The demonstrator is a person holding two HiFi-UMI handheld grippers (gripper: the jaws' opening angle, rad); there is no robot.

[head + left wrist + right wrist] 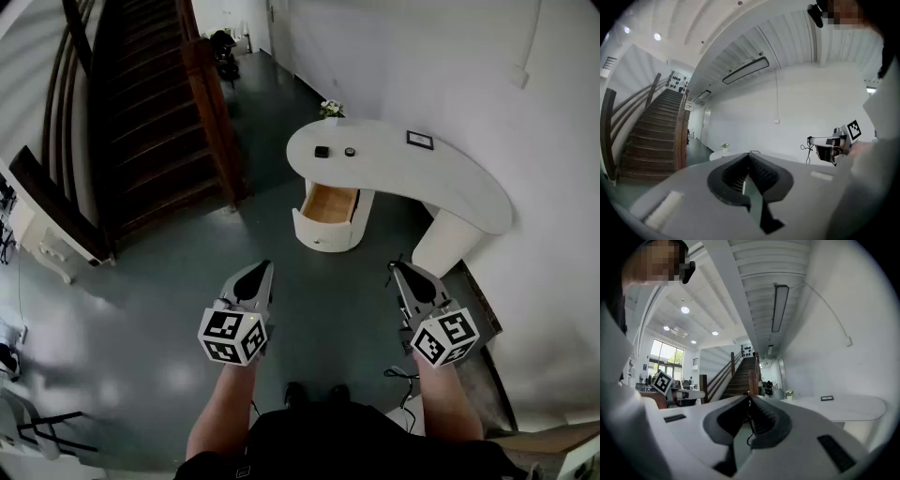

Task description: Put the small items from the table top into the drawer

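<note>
Grey left tongs (266, 267) closed, right tongs (394, 268) closed

No word, number or brand can be read anywhere here. The only signs are black-and-white square code patterns on the white marker cubes (232, 337) of the left gripper (267, 265) and right gripper (393, 267). They bear no letters.

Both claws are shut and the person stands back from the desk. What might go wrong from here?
The left claw and right claw are shut; reaching without opening could knock the square dark item or round dark item off the desk. The open drawer juts out below them; a step closer might bump it.
</note>
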